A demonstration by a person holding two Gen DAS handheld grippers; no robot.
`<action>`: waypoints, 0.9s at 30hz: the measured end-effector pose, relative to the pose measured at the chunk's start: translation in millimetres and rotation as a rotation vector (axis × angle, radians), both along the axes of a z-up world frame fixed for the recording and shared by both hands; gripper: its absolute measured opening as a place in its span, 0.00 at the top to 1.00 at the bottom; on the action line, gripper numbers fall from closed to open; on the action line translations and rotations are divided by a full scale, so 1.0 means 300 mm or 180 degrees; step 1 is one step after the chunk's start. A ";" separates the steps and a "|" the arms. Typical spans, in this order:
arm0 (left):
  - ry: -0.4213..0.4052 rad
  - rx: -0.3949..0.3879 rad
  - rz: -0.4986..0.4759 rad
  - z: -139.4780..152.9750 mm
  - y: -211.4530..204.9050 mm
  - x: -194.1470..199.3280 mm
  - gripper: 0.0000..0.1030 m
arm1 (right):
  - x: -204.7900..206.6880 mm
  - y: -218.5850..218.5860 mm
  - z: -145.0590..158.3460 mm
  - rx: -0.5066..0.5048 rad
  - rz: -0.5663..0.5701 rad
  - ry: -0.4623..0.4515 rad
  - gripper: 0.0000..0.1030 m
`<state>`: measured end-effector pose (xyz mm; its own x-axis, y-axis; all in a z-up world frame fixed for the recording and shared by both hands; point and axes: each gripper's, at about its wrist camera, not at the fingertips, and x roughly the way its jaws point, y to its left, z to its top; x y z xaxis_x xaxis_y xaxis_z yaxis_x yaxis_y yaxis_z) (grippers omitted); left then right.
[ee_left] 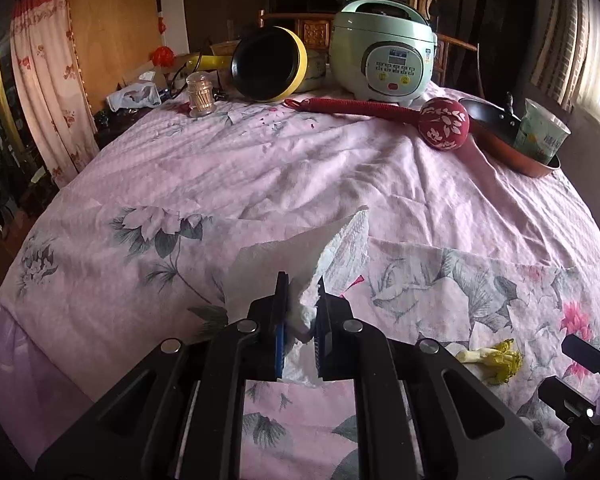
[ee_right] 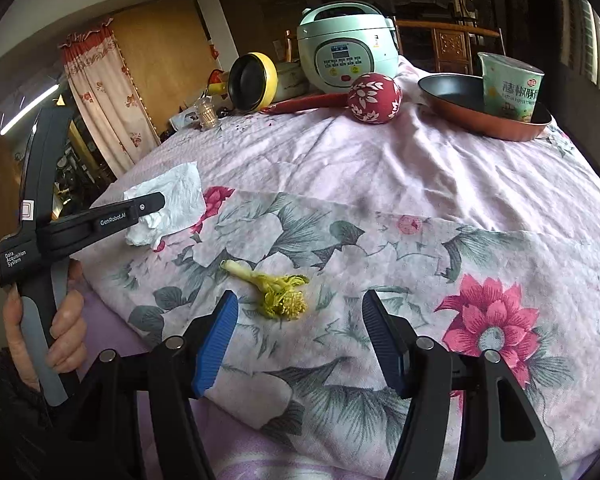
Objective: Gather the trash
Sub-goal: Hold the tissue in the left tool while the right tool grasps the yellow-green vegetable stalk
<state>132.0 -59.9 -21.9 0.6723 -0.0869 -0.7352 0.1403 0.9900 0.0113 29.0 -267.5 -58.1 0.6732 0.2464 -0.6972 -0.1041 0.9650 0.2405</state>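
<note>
My left gripper (ee_left: pixel 303 286) is shut on a white paper towel (ee_left: pixel 284 264), pinched between its blue pads and held just above the flowered pink cloth. From the right wrist view the left gripper (ee_right: pixel 156 206) shows at the left with the paper towel (ee_right: pixel 176 196) in it. A yellow-green vegetable scrap (ee_right: pixel 274 290) lies on the cloth just ahead of my right gripper (ee_right: pixel 300 312), whose jaws stand wide open and empty on either side of it. The scrap also shows in the left wrist view (ee_left: pixel 495 360).
At the far side stand a green rice cooker (ee_right: pixel 345 46), a yellow pot on its side (ee_right: pixel 254 82), a red massage mallet (ee_right: pixel 373 98), a toothpick jar (ee_right: pixel 208 112) and a copper frying pan (ee_right: pixel 479 110) holding a noodle cup (ee_right: pixel 509 86). The table drops off at left.
</note>
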 end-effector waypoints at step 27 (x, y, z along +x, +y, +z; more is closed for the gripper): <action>0.0077 -0.0048 0.0193 -0.029 0.110 -0.008 0.88 | 0.114 0.089 0.019 0.0038 0.0093 0.0014 0.38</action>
<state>129.7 -26.8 -30.7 0.6587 -0.0576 -0.7502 0.0800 0.9968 -0.0063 63.2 -240.8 -52.4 0.6625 0.2741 -0.6971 -0.1310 0.9587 0.2525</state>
